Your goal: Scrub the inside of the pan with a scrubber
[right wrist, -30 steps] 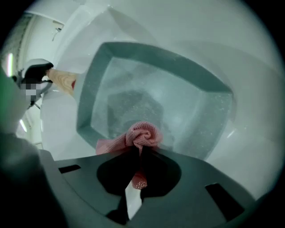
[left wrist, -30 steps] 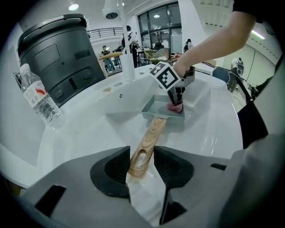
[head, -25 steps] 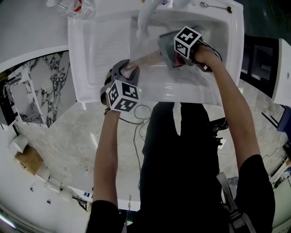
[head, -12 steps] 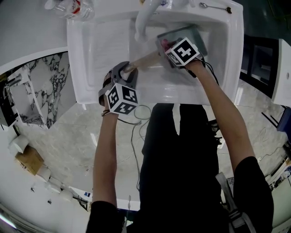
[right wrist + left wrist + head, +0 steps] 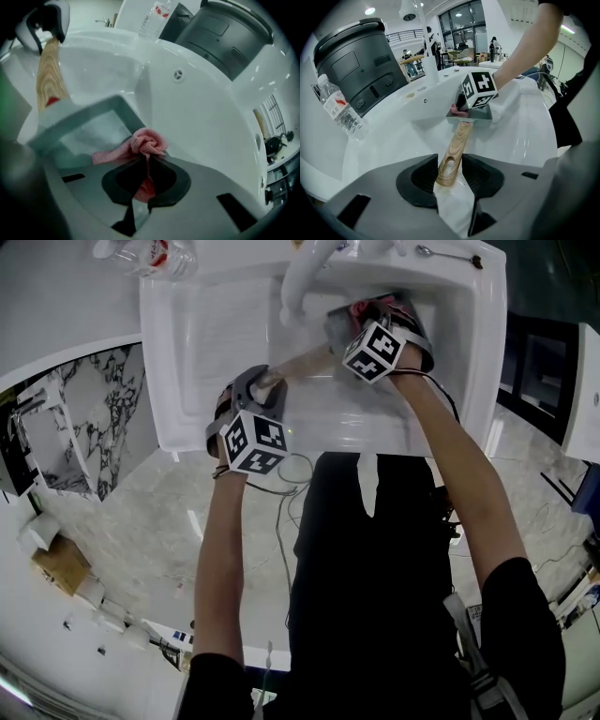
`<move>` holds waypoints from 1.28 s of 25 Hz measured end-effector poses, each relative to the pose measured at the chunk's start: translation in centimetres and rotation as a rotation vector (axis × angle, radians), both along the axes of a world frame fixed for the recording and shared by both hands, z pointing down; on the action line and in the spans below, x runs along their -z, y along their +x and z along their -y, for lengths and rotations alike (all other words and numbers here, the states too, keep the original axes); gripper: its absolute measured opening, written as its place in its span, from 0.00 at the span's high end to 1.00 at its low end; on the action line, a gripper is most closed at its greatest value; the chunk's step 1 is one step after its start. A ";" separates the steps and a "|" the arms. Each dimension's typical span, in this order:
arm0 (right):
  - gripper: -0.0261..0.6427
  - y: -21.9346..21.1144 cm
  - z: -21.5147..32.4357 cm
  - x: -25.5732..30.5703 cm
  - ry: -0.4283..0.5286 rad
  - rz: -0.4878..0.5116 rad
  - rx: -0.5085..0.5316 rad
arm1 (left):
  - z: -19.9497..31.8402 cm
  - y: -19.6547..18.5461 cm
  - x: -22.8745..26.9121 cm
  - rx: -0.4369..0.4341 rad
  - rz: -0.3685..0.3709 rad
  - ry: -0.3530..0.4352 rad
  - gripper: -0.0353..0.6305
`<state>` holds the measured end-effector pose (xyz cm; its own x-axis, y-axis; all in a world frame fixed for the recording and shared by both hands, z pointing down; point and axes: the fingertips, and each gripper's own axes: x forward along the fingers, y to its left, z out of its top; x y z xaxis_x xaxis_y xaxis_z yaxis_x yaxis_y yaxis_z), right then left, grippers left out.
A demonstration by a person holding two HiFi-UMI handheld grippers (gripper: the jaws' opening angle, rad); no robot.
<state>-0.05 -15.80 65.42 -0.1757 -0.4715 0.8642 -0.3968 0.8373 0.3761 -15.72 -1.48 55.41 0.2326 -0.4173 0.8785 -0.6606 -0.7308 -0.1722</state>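
left gripper (image 5: pixel 451 174): my jaws clamp the pale wooden handle (image 5: pixel 458 140)
right gripper (image 5: pixel 143 171): my jaws pinch the pink mesh scrubber (image 5: pixel 147 143)
square grey metal pan (image 5: pixel 89 133): white sink (image 5: pixel 206 334), far right corner

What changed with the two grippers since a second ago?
The right gripper twisted round and swept the pink scrubber across the pan toward the tap. The left gripper stayed put, jaws clamped on the wooden handle; the pan stayed in the sink.

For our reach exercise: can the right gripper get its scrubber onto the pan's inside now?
Probably yes: the right gripper, shut on the scrubber, is at the open pan, nothing between; the left gripper holds the handle.
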 end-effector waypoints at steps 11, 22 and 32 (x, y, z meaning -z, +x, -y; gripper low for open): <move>0.90 3.3 -5.3 0.2 -0.236 0.028 -0.202 | -0.3 0.1 -0.3 0.001 0.013 -0.009 0.70; 0.91 0.5 -11.9 1.4 -0.502 0.012 0.025 | -0.3 0.0 -0.4 -0.013 0.039 -0.004 0.69; 0.90 2.2 -10.6 7.7 -0.395 0.136 -0.046 | -0.7 0.8 -0.4 -0.020 -0.007 -0.035 0.59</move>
